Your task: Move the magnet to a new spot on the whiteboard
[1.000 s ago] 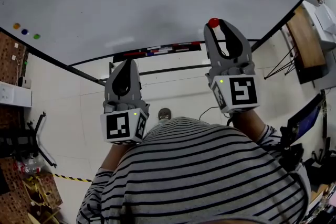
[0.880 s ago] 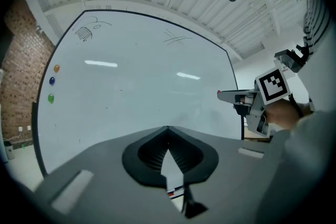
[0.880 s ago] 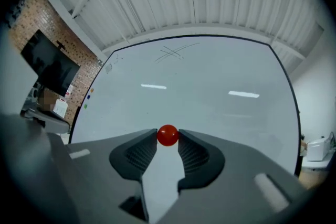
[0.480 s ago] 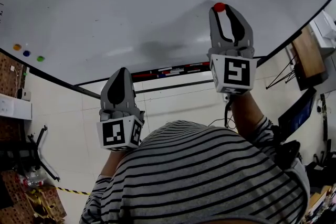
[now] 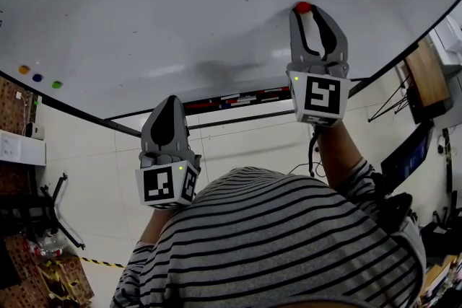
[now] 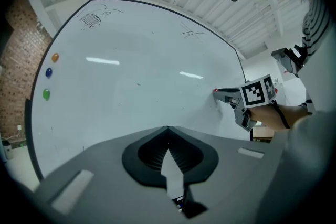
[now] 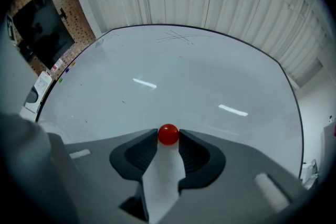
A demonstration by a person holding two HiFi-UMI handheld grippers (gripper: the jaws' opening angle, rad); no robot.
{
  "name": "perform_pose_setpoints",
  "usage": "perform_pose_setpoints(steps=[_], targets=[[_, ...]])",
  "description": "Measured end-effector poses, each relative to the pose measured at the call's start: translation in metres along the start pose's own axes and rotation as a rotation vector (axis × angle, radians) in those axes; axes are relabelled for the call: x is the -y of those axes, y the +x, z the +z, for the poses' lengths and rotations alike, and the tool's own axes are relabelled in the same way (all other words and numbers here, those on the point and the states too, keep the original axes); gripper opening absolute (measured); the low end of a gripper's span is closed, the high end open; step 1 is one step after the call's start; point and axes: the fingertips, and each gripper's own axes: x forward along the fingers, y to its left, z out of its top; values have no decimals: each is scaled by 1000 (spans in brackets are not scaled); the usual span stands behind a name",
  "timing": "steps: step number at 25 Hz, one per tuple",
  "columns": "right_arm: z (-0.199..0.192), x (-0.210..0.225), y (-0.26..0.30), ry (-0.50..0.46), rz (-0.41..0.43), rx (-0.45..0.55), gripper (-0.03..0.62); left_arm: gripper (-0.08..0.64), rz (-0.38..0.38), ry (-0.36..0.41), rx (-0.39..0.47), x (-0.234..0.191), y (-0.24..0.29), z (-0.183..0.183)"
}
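Jaws of right gripper [image 7: 168,136] pinching red magnet [image 5: 302,8] at whiteboard [image 5: 180,3], left gripper [image 6: 168,128] jaws together (brick wall [image 6: 14,55] beside)

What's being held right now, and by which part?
The right gripper pinches the red magnet by its two sides, between its jaw tips. The left gripper is shut on nothing.

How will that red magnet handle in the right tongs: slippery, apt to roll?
Probably rigid: the red magnet looks undented, pinched at the tips of the right tongs. Round, glossy, small contact, so it may slip or roll. Against the whiteboard, it likely snaps on.
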Motion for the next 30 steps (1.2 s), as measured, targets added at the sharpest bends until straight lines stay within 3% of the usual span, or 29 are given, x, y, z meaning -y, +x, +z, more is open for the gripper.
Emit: perform_pose_setpoints(steps=[7,12,20,25,30], targets=[[12,4,-63,179,86,2,102,15,-2,21,23,30,-23,4],[2,14,-143,299,165,-77,0,16,-14,26,37,84,-52,6],[-31,25,-261,427,288,-230,0,16,22,22,-25,167,-113,-17],[-39,28,-309,451,321,-279,0,16,23,25,-50,202,-144,-30],[-24,20,-328,447,324,-257,0,17,2,34,-39,209,-162,-25]])
